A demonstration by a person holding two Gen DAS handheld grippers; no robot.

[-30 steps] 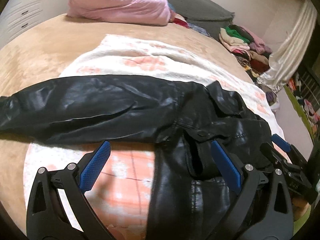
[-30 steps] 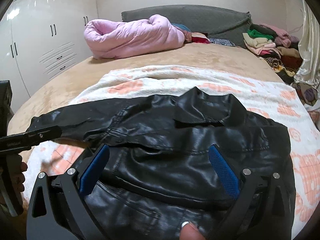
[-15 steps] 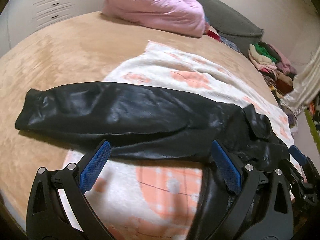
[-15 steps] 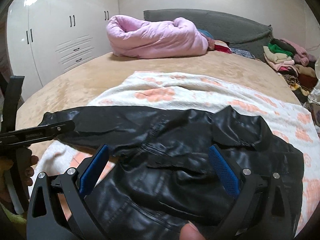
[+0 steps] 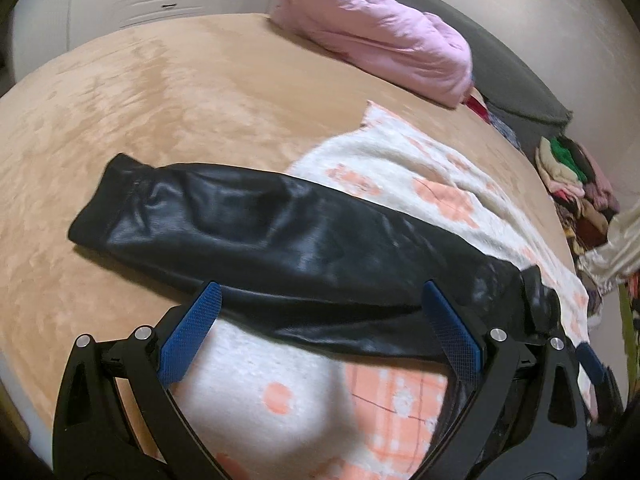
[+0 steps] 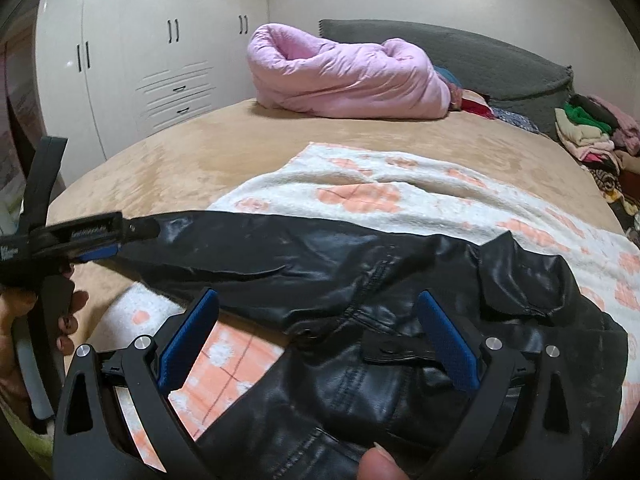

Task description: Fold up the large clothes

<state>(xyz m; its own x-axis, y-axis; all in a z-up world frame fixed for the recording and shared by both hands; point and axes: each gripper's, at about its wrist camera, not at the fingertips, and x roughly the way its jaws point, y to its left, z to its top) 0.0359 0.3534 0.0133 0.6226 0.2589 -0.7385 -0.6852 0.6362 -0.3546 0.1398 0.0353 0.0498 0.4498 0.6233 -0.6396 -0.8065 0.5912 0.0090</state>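
A black leather jacket (image 6: 360, 380) lies on the bed, over a white and orange blanket (image 6: 380, 188). One sleeve (image 5: 260, 232) stretches flat to the left, and its cuff end rests on the tan bedspread (image 5: 160, 92). My left gripper (image 5: 320, 300) is open just in front of the sleeve's near edge, holding nothing. In the right wrist view the left gripper (image 6: 132, 236) shows from the side, near the cuff, in a hand. My right gripper (image 6: 318, 304) is open above the jacket's chest and shoulder seam. The collar (image 6: 520, 276) lies to its right.
A rolled pink quilt (image 6: 344, 76) sits at the head of the bed against a grey headboard (image 6: 480, 56). A pile of folded clothes (image 6: 592, 128) is at the far right. White wardrobe doors (image 6: 132, 60) stand to the left. Bare bedspread lies beyond the sleeve.
My left gripper has moved left along the sleeve, so the cuff end has come into view. The right gripper has shifted left over the jacket's body. Both stayed open.
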